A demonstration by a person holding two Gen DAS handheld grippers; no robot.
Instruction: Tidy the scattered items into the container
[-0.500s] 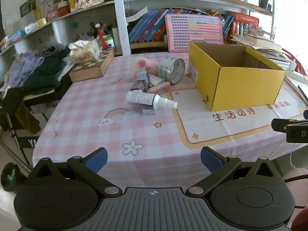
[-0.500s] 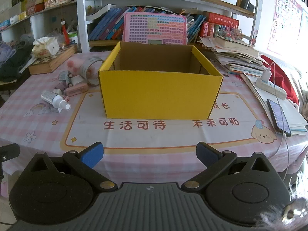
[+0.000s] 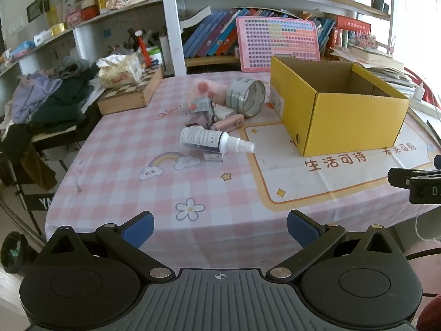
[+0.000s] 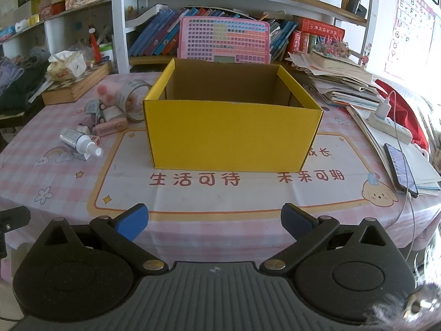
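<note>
An open yellow cardboard box (image 3: 339,118) (image 4: 231,132) stands on the pink checked tablecloth. To its left lies a cluster: a white spray bottle (image 3: 212,140) (image 4: 80,139) on its side, a pink stapler (image 3: 227,122) (image 4: 110,127), a roll of clear tape (image 3: 245,98) (image 4: 132,95), a small toy car (image 3: 202,107) (image 4: 95,109) and a pink plush (image 3: 205,88). My left gripper (image 3: 220,229) hangs open over the table's near edge, well short of the cluster. My right gripper (image 4: 214,220) is open in front of the box, nothing between its fingers.
A wooden chessboard box (image 3: 129,93) with a tissue pack sits at the back left. A phone (image 4: 401,169) on a cable, a power strip (image 4: 391,127) and stacked papers (image 4: 341,85) lie right of the box. Bookshelves stand behind; clothes pile at far left.
</note>
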